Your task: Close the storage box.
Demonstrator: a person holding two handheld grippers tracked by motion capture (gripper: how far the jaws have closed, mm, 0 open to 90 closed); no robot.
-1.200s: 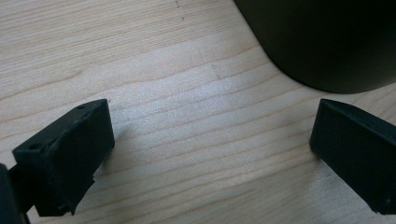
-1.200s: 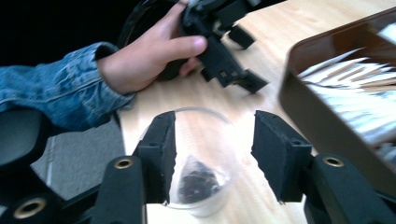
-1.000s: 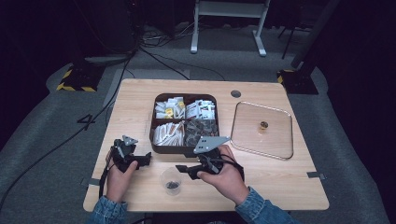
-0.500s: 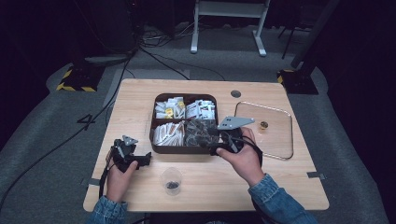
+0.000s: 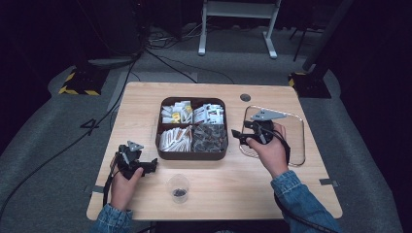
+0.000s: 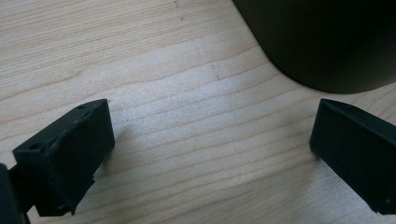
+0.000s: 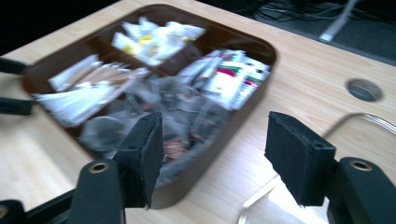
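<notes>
Tongs both gape empty: my right gripper [image 5: 239, 134] faces the brown tray [image 5: 192, 155] beside it, ready to pick; left gripper [image 5: 151, 165] rests.

The table [image 5: 145, 104] is viewed from above and behind the person by the high view, while it is viewed close and steeply downward by the left gripper view and obliquely by the right, the brown tray [image 5: 192, 154] [image 7: 261, 51] [image 6: 327, 42] being shared by all three.
</notes>
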